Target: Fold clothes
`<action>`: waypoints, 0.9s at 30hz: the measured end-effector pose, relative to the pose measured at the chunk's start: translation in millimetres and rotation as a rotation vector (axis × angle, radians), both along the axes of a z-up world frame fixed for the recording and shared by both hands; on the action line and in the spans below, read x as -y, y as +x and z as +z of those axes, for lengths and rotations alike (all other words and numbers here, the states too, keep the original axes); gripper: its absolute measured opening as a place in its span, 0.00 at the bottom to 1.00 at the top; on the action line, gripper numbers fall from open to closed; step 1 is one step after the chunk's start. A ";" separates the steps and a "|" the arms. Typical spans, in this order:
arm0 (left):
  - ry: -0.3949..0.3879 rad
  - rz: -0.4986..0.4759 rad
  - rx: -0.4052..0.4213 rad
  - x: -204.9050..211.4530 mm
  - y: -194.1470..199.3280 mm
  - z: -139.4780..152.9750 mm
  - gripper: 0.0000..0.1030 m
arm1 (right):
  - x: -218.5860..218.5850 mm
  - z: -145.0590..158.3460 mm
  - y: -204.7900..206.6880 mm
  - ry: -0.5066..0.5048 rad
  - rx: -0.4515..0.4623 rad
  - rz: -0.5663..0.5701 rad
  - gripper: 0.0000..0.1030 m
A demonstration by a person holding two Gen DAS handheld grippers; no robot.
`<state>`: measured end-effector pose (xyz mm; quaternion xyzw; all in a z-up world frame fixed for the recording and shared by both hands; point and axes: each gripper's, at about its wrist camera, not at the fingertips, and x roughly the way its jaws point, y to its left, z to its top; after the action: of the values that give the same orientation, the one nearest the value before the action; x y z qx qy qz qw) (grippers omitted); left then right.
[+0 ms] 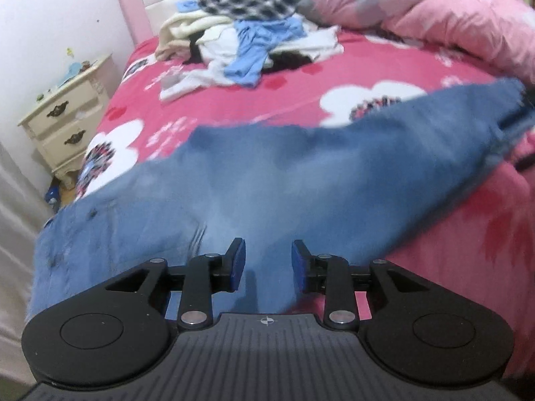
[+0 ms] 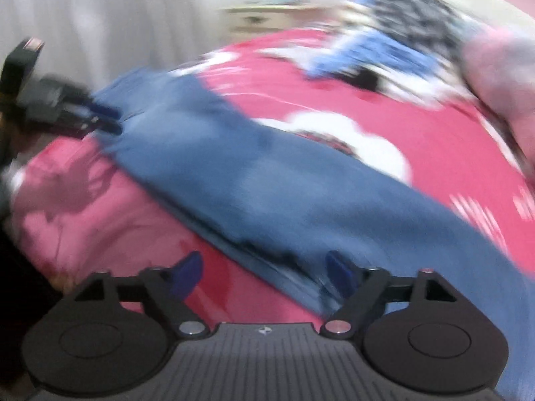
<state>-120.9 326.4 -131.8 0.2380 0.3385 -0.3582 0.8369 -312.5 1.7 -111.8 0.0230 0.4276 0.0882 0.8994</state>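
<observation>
A pair of blue jeans [image 1: 267, 173] lies stretched across the near part of the bed; the blurred right wrist view shows the jeans [image 2: 267, 180] running diagonally. My left gripper [image 1: 267, 264] is open, its blue pads apart just over one end of the denim. From the right wrist view the left gripper [image 2: 107, 118] sits at the jeans' far-left end. My right gripper [image 2: 264, 267] is open wide at the jeans' near edge, with the right fingertip [image 2: 337, 267] over the denim and the left one over the sheet.
The bed has a pink-red sheet [image 1: 234, 107] with white flowers. A pile of mixed clothes [image 1: 247, 33] lies near the headboard and a bunched pink duvet [image 1: 434, 10] at the far right. A cream nightstand [image 1: 67, 113] stands left of the bed.
</observation>
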 end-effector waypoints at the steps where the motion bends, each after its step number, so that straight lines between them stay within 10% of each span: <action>1: -0.008 -0.018 -0.002 10.4 1.7 -1.8 0.29 | 10.7 1.9 -4.6 0.032 -0.009 -0.062 0.97; 14: -0.042 -0.280 -0.056 96.1 -29.0 -25.9 0.29 | 125.5 21.9 -67.5 0.090 -0.051 -0.637 0.97; 18: -0.029 -0.337 -0.078 112.0 -40.7 -36.4 0.29 | 169.7 11.3 -83.8 0.058 -0.090 -0.909 0.69; 27: 0.004 -0.340 -0.067 116.7 -43.2 -43.0 0.29 | 214.5 -14.1 -97.3 0.146 -0.108 -1.168 0.52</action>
<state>-164.2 209.8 -174.8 0.2816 0.3216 -0.5018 0.7520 -409.8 -212.8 -125.9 0.3208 0.3821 -0.3937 0.7721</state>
